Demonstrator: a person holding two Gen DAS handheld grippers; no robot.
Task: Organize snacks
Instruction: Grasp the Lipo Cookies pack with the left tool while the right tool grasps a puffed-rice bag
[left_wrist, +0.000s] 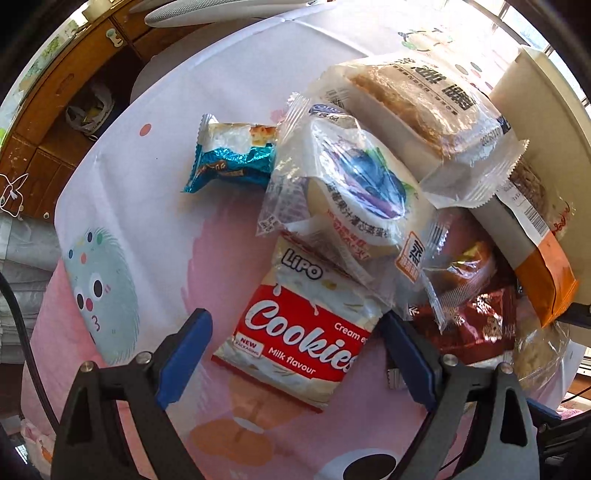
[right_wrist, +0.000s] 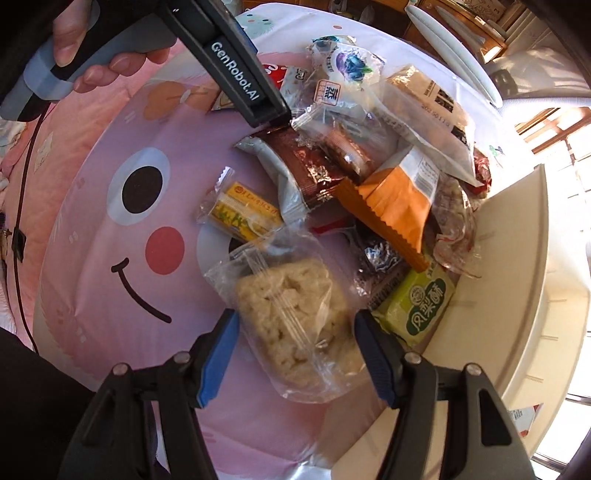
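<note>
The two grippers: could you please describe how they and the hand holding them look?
Each gripper, left and right, has black angular arms with silver rivets and blue ribbed fingers. Seen from the right wrist view, the left gripper carries white "GenRobot.AI" lettering on its black body, and a hand grips its grey handle. A thin black cable hangs from it.

Bright window glare, fisheye-warped edges

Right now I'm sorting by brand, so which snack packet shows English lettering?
The red-and-white Lipo Cookies pack, lying between the left gripper's open fingers. The packets around it carry Chinese print or none readable.
</note>
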